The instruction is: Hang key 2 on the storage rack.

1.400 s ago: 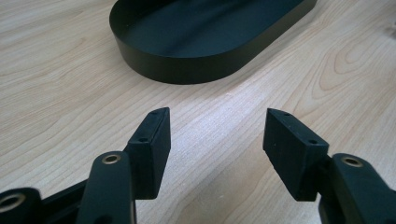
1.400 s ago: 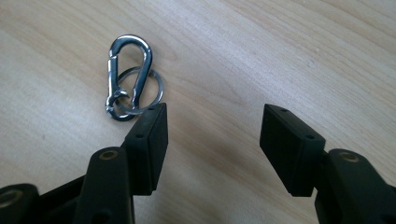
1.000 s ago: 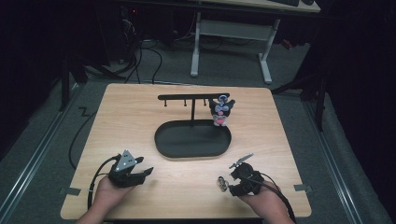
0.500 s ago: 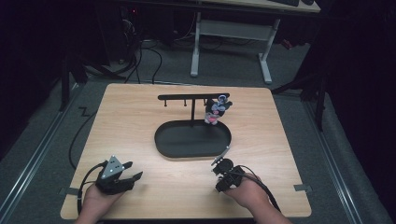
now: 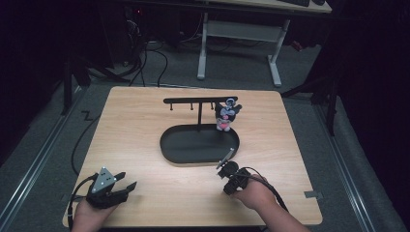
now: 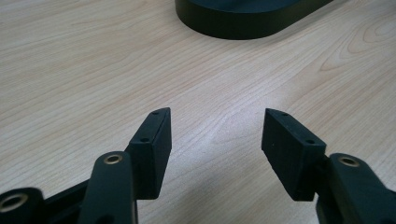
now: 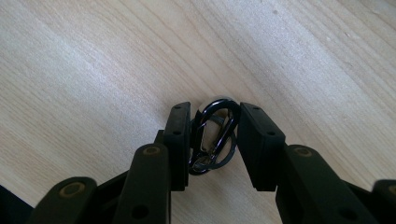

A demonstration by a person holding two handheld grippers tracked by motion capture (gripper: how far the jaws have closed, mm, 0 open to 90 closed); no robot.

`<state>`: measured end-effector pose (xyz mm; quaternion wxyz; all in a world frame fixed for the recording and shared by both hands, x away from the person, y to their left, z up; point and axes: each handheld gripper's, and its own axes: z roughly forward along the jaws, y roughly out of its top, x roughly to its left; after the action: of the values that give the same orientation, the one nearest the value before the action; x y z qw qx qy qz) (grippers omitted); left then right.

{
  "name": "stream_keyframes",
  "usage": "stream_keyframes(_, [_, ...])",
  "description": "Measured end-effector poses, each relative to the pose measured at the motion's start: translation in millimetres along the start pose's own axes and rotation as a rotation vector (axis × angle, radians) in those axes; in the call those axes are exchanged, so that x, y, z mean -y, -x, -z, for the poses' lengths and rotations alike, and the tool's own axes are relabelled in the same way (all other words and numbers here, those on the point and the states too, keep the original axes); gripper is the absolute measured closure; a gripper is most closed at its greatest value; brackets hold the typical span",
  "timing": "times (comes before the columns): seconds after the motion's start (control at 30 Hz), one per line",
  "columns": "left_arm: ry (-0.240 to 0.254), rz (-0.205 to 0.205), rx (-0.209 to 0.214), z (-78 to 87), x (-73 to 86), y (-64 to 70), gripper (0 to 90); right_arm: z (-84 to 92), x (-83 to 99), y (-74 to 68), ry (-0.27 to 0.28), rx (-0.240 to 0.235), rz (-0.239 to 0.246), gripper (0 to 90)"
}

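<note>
A small metal carabiner clip on a ring [image 7: 215, 135] lies on the wooden table [image 5: 145, 125], and the pads of my right gripper [image 7: 215, 109] touch it on both sides. Those jaws have just been closing, with the clip between them. From above, the right gripper [image 5: 224, 170] points down just in front of the black oval base [image 5: 193, 145] of a hook stand [image 5: 200, 101]. A small black-and-white figure with pink [image 5: 226, 116] hangs from the stand's right end. My left gripper [image 5: 126, 186] rests at the front left, open and holding nothing [image 6: 215, 140].
The oval base [image 6: 243, 18] lies ahead of the left gripper across bare wood. A cable [image 5: 80, 140] runs off the table's left edge. White desk legs [image 5: 203, 43] stand on the floor beyond the table. The surroundings are dark.
My right gripper has moved left to the front edge of the oval base and its jaws have narrowed around the clip. My left gripper has drawn back toward the front left corner.
</note>
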<state>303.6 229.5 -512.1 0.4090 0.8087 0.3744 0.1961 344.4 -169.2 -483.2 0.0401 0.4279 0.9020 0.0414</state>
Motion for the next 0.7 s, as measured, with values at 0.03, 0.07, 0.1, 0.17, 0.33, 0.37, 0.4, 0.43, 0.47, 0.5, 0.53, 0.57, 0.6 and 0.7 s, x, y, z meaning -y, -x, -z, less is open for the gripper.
stream_keyframes(0.03, [-0.003, -0.004, 0.003, -0.8, -0.5, 0.5, 43.3, 0.4, 0.7, 0.2, -0.006, 0.000, 0.007, 66.5])
stream_keyframes(0.07, [-0.004, -0.007, 0.005, -1.9, -1.1, 1.2, 43.3, 0.5, 1.3, 0.5, -0.004, 0.004, 0.010, 66.7])
stream_keyframes(0.1, [-0.005, -0.011, 0.009, -3.0, -1.7, 1.7, 43.3, 0.7, 2.0, 1.1, -0.003, 0.004, 0.014, 66.8])
stream_keyframes(0.17, [-0.006, -0.018, 0.015, -5.4, -3.4, 2.7, 43.3, 1.6, 3.8, 1.2, -0.001, 0.005, 0.000, 67.0])
stream_keyframes(0.33, [-0.006, -0.031, 0.033, -10.5, -6.8, 4.4, 43.2, 5.6, 7.5, 1.8, 0.011, 0.006, -0.008, 68.0])
stream_keyframes(0.37, [-0.005, -0.031, 0.036, -11.4, -7.5, 5.0, 43.1, 6.4, 7.8, 2.7, 0.014, 0.006, 0.008, 68.3])
stream_keyframes(0.4, [-0.006, -0.034, 0.039, -12.1, -8.1, 5.3, 43.1, 7.6, 8.4, 1.7, 0.012, 0.010, -0.001, 68.6])
stream_keyframes(0.43, [-0.009, -0.037, 0.044, -12.7, -8.9, 5.7, 43.1, 8.4, 8.8, 1.0, 0.015, 0.011, -0.009, 68.9])
stream_keyframes(0.47, [-0.008, -0.041, 0.045, -13.5, -9.4, 6.2, 43.1, 8.8, 9.2, 1.0, 0.014, 0.011, -0.009, 69.4])
stream_keyframes(0.5, [-0.003, -0.038, 0.048, -14.7, -10.0, 7.2, 43.1, 8.9, 9.5, 1.1, 0.012, 0.009, -0.007, 69.8])
stream_keyframes(0.53, [-0.006, -0.041, 0.050, -15.0, -10.5, 7.3, 43.0, 9.0, 9.8, 1.1, 0.012, 0.008, -0.005, 71.8])
stream_keyframes(0.57, [-0.008, -0.044, 0.052, -15.3, -10.9, 7.3, 43.0, 9.1, 9.9, 1.1, 0.012, 0.008, -0.003, 82.5])
stream_keyframes(0.6, [-0.008, -0.044, 0.053, -15.7, -11.2, 7.5, 43.0, 9.7, 10.3, 1.3, 0.030, 0.025, 0.019, 82.8])
stream_keyframes(0.7, [-0.008, -0.045, 0.053, -16.8, -11.5, 7.7, 43.0, 8.1, 10.0, 0.4, 0.015, 0.021, 0.010, 84.4])
